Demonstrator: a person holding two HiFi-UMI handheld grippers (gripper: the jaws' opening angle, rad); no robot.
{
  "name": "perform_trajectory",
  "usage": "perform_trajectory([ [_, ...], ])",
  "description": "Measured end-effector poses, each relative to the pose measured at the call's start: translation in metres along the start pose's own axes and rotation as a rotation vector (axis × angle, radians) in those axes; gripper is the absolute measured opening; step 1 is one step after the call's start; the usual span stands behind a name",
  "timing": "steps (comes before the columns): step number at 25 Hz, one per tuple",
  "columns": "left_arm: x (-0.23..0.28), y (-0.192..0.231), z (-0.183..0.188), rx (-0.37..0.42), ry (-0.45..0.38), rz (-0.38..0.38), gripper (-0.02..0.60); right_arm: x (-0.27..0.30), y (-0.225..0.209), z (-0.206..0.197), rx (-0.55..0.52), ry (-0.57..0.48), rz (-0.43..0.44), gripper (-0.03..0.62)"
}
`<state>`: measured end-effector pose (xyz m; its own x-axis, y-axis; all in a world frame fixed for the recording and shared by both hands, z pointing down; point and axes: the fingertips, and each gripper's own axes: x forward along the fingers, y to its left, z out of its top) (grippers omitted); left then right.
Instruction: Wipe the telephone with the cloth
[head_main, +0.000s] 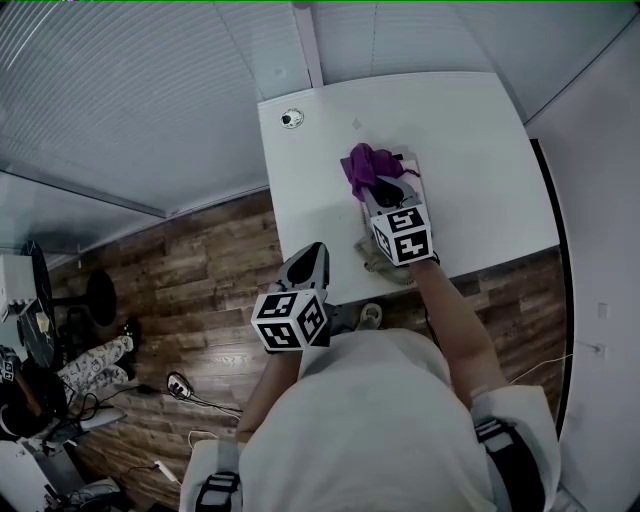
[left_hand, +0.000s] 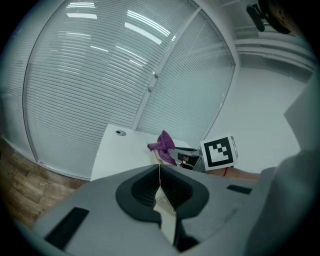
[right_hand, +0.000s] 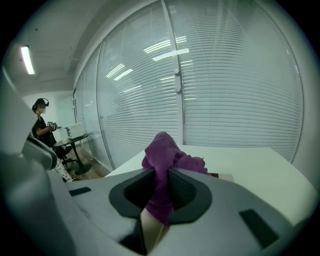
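My right gripper (head_main: 381, 187) is shut on a purple cloth (head_main: 366, 166) and holds it over the telephone (head_main: 409, 168), a light-coloured set lying near the front of the white table (head_main: 470, 130). In the right gripper view the cloth (right_hand: 164, 159) bunches up out of the closed jaws of that gripper (right_hand: 162, 175) and hides most of the phone. My left gripper (head_main: 311, 252) hangs off the table's front left edge, above the floor, shut with nothing in it. Its own view has its jaws (left_hand: 159, 169) together, and the cloth (left_hand: 163, 144) and phone (left_hand: 188, 158) lie beyond.
A small round fitting (head_main: 291, 118) sits at the table's far left corner. Glass walls with blinds (head_main: 130, 90) enclose the table on the far side. Wood flooring (head_main: 200, 270) lies to the left. A person (right_hand: 41, 125) stands by a round table (right_hand: 70, 142) behind the glass.
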<state>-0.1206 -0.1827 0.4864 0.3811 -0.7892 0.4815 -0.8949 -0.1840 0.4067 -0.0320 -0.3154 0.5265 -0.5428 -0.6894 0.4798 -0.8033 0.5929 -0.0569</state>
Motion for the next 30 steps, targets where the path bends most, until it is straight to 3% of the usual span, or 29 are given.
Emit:
perform_trajectory([
  [30, -0.021, -0.021, -0.023, -0.002, -0.005, -0.025, 0.021, -0.053, 0.033, -0.048, -0.013, 0.034, 0.049, 0.081],
])
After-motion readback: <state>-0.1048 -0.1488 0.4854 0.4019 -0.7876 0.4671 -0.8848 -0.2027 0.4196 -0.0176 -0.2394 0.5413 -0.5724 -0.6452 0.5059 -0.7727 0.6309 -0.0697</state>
